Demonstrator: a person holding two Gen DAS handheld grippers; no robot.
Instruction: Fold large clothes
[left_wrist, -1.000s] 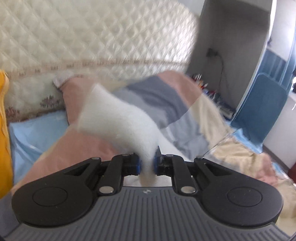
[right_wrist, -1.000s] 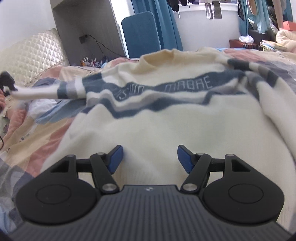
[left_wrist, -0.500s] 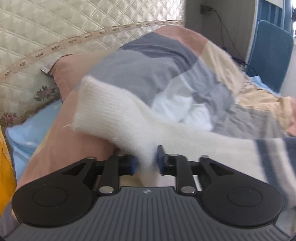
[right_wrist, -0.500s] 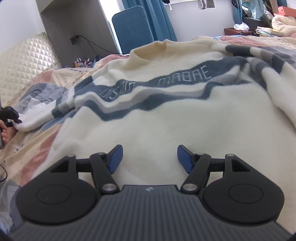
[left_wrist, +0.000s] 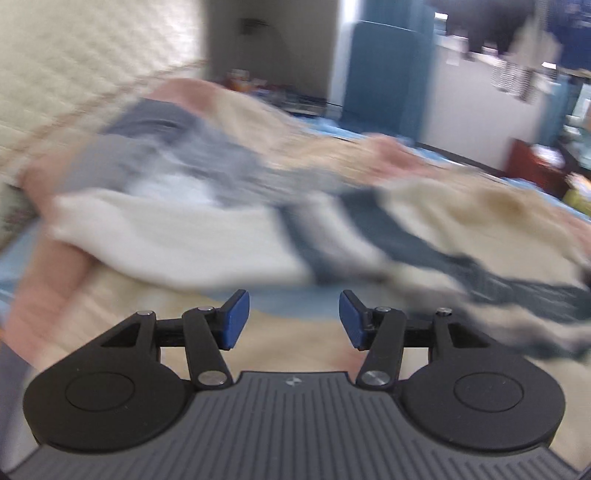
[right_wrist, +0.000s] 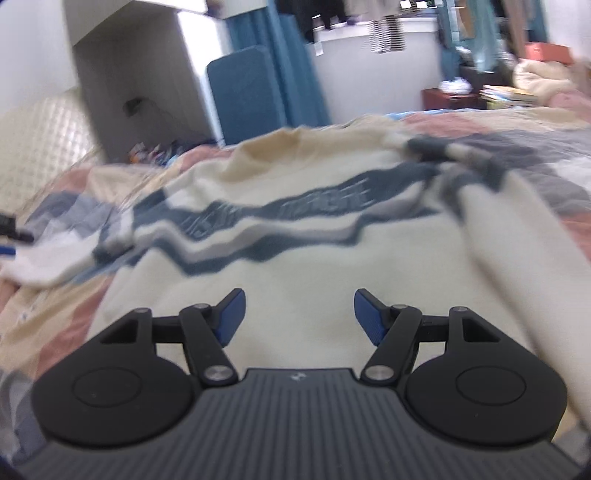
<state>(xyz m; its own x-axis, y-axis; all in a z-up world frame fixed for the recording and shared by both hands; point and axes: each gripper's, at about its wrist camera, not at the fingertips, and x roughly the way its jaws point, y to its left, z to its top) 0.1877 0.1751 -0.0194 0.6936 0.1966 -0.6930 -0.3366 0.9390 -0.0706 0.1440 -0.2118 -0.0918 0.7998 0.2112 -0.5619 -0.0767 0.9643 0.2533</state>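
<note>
A cream sweater with navy and grey stripes (right_wrist: 295, 266) lies spread on the bed, collar away from me. Its left sleeve (left_wrist: 177, 236) lies flat on the quilt, stretched out to the left, cuff at the far left; it also shows in the right wrist view (right_wrist: 55, 258). My left gripper (left_wrist: 293, 319) is open and empty, just short of the sleeve. My right gripper (right_wrist: 299, 317) is open and empty, hovering over the sweater's lower body. Both views are motion-blurred.
The bed has a patchwork quilt in pink, grey and beige (left_wrist: 155, 122). A padded cream headboard (left_wrist: 74, 74) stands to the left. A blue chair (right_wrist: 243, 92), a white cabinet and a red bedside table (right_wrist: 454, 98) stand beyond the bed.
My left gripper has let go of the sleeve cuff and opened; the sleeve now lies on the quilt. The right gripper stays open over the sweater, shifted slightly.
</note>
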